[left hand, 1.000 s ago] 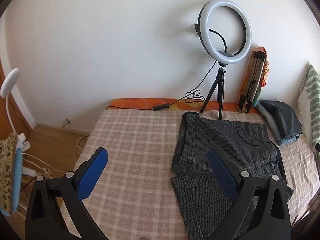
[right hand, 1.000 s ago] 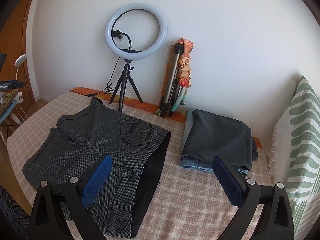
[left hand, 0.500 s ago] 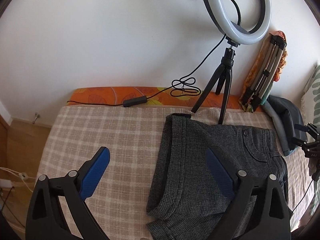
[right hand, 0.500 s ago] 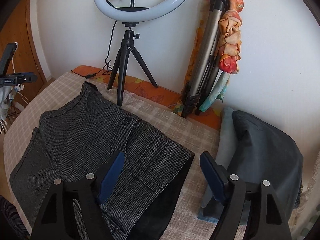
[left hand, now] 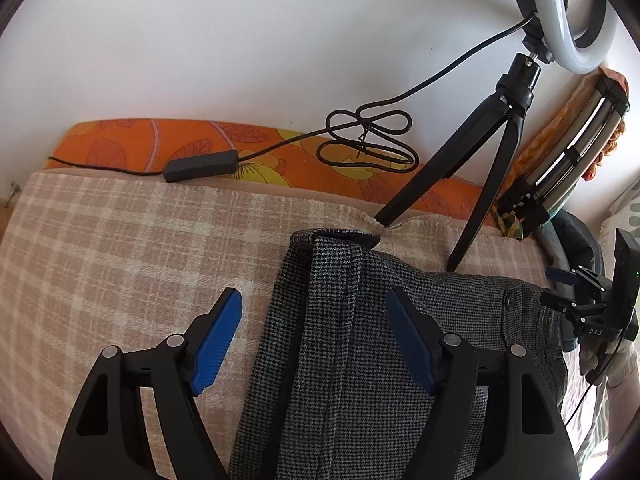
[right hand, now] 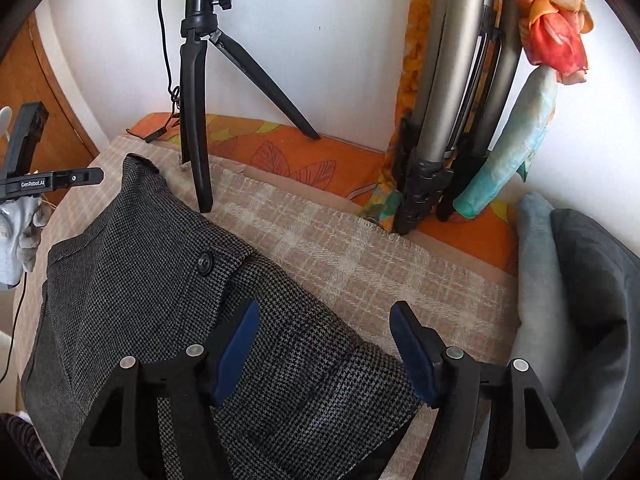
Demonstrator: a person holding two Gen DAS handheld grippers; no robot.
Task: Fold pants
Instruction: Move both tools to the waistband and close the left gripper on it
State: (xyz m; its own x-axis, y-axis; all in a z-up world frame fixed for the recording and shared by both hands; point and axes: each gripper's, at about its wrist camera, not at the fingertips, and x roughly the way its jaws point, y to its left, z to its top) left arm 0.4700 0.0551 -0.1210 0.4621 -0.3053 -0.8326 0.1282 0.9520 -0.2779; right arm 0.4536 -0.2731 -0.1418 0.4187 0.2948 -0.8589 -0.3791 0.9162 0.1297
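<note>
Grey houndstooth shorts (left hand: 344,360) lie flat on a beige checked blanket (left hand: 120,264) on a bed. My left gripper (left hand: 316,336) is open, its blue pads straddling the far leg hem close above the cloth. The shorts also show in the right wrist view (right hand: 160,288), with a button near the waist. My right gripper (right hand: 324,344) is open, low over the far waistband corner, one pad over the cloth and one over the blanket. The other gripper shows at each view's edge.
A ring light on a black tripod (left hand: 476,184) stands at the shorts' far edge, its cable (left hand: 360,140) coiled on the orange mattress edge. A folded metal tripod (right hand: 448,128) leans on the wall. Folded dark and blue clothes (right hand: 576,304) lie at the right.
Both grippers have moved forward and down toward the shorts' far edge. Each has narrowed its opening somewhat. The shorts have not moved.
</note>
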